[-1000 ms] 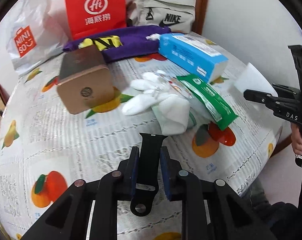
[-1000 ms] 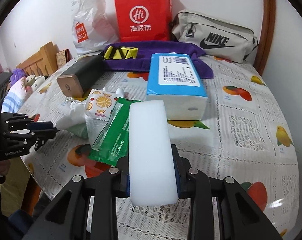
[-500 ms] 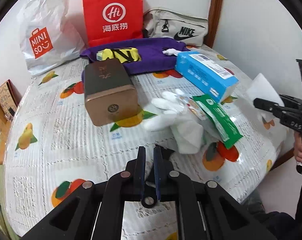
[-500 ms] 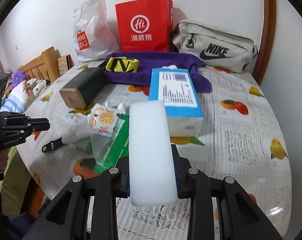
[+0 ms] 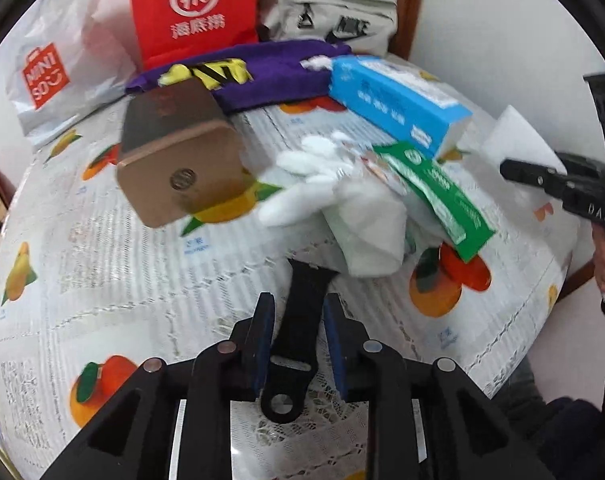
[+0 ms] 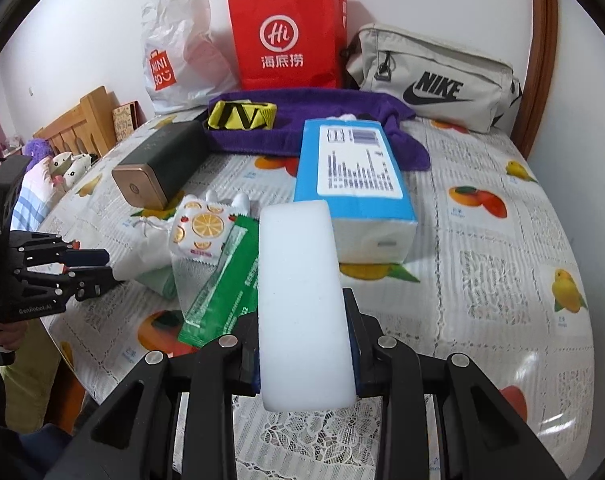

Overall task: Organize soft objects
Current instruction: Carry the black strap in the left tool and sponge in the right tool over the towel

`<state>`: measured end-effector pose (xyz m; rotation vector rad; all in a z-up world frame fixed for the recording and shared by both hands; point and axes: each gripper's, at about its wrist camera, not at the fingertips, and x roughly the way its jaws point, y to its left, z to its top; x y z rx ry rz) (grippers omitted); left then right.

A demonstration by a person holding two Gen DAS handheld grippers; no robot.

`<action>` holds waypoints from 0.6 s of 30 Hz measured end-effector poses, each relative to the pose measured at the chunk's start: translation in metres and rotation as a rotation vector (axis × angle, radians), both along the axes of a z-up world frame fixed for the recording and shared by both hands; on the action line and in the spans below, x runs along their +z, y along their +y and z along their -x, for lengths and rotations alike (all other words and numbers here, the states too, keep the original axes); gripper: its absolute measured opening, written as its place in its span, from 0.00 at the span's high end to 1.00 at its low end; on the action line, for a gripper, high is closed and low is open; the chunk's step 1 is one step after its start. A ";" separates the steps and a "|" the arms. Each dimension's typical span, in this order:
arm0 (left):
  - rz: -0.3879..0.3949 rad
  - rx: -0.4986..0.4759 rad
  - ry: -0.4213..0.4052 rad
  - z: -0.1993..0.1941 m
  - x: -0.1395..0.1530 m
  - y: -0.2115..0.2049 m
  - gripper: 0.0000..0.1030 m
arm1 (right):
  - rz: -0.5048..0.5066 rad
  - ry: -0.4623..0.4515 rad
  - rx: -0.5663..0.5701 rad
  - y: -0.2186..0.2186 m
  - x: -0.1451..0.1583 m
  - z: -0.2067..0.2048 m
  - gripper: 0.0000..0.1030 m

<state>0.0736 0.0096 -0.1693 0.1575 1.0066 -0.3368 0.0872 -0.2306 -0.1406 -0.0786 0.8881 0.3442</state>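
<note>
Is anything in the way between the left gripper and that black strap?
No, nothing visible. The black strap lies flat on the tablecloth, right between the open fingers of the left gripper. Only its far tip is tucked under the white glove.

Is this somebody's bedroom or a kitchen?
Probably a bedroom at home. A wooden headboard stands beside the table, with a pillow and soft toys next to it, and shopping bags lean on the wall.
</note>
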 end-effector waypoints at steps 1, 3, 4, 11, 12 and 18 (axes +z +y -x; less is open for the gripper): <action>-0.014 -0.005 0.005 0.000 -0.004 -0.002 0.76 | 0.001 0.004 -0.003 0.000 -0.002 0.000 0.70; -0.023 -0.028 -0.010 0.003 -0.005 -0.005 0.70 | 0.003 0.013 -0.005 -0.001 -0.005 0.000 0.70; -0.023 -0.031 -0.009 0.005 -0.005 -0.006 0.69 | 0.005 0.018 -0.007 -0.001 -0.007 0.000 0.70; -0.020 -0.051 -0.017 0.007 -0.005 -0.003 0.71 | 0.009 0.031 0.001 0.002 -0.013 0.000 0.70; -0.021 -0.053 -0.019 0.007 -0.005 -0.002 0.71 | 0.009 0.033 0.003 0.003 -0.014 -0.001 0.70; -0.033 -0.058 -0.036 0.008 -0.006 -0.004 0.75 | 0.008 0.044 0.007 0.005 -0.017 -0.004 0.70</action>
